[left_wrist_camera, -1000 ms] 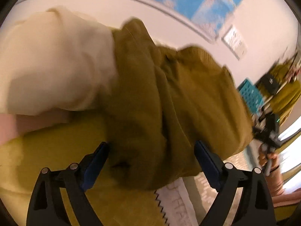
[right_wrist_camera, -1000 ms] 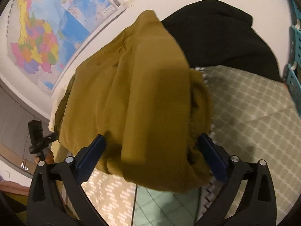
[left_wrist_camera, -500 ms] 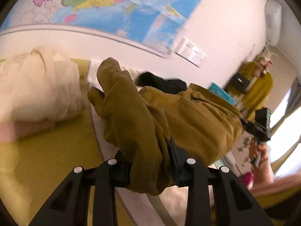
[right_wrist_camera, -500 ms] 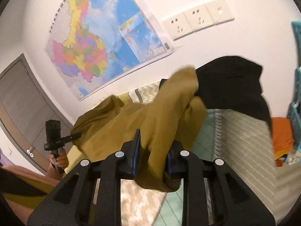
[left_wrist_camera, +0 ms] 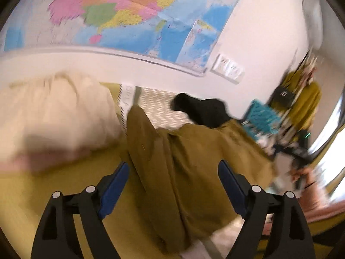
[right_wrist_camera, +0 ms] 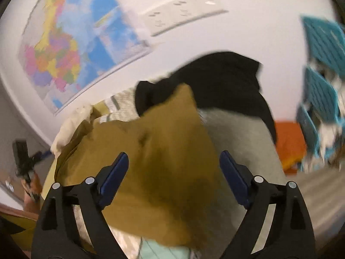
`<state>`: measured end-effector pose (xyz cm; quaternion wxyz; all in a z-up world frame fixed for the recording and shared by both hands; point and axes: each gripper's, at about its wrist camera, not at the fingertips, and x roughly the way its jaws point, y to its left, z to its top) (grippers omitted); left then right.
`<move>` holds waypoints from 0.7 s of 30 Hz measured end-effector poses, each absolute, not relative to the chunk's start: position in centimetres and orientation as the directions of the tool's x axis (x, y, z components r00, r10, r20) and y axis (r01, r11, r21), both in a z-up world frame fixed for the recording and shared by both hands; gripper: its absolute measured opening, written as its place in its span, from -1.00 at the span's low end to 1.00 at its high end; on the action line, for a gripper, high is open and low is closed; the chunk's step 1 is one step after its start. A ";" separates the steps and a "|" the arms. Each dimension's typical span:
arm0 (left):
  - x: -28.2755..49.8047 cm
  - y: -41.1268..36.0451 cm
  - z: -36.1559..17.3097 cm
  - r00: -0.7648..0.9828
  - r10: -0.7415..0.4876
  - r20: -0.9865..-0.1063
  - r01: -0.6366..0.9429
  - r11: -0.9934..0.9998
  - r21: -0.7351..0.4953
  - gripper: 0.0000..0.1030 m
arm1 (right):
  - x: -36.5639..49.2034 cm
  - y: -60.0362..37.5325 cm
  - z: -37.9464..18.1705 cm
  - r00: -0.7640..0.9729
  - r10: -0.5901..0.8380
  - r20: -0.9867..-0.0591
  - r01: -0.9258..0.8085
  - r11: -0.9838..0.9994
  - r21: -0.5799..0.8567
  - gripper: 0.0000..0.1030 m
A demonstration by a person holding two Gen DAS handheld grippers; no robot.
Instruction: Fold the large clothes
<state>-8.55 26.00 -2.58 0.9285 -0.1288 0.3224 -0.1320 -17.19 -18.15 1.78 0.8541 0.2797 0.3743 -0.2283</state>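
Observation:
An olive-brown garment [left_wrist_camera: 185, 172] lies bunched on the floor mats; it also shows in the right wrist view [right_wrist_camera: 159, 168]. My left gripper [left_wrist_camera: 173, 187] is open, its blue pads wide apart over the garment's near edge. My right gripper [right_wrist_camera: 173, 177] is open too, its fingers wide on either side of the cloth. Neither holds anything. Both views are blurred by motion.
A cream garment [left_wrist_camera: 58, 112] lies to the left, a black garment [right_wrist_camera: 224, 86] behind by the wall. A yellow mat [left_wrist_camera: 32, 194] and patterned mats [left_wrist_camera: 159, 108] cover the floor. Teal crates [right_wrist_camera: 323, 64] and an orange item [right_wrist_camera: 289, 142] stand at right. A map [left_wrist_camera: 129, 17] hangs on the wall.
Half a second ago both grippers were shut on the olive garment and held it up. Now both have opened and let go, and the garment lies on the mats.

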 end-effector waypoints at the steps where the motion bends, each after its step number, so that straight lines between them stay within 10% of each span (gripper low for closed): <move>1: -7.0 25.1 -2.9 0.742 -0.323 -0.587 0.169 0.938 -0.302 0.57 | -15.9 -18.8 1.2 0.609 -0.165 -0.776 0.594 0.743 0.309 0.64; 6: -2.7 24.0 -7.0 0.659 -0.235 -0.715 0.098 0.969 -0.228 0.12 | -11.9 -22.6 -4.2 0.515 -0.098 -0.852 0.663 0.675 0.323 0.19; 8: -1.2 24.2 -8.7 0.622 -0.201 -0.757 0.054 0.975 -0.214 0.05 | -11.6 -23.4 -6.1 0.514 -0.035 -0.857 0.672 0.638 0.377 -0.67; 10: -0.7 24.9 -10.0 0.594 -0.181 -0.784 0.017 0.977 -0.213 -0.09 | -12.6 -23.3 -6.0 0.540 -0.041 -0.841 0.666 0.632 0.397 -0.93; 21: 0.2 25.0 -10.4 0.587 -0.155 -0.794 0.000 0.982 -0.191 -0.11 | -18.5 -23.1 -6.1 0.562 -0.103 -0.821 0.728 0.533 0.432 -0.93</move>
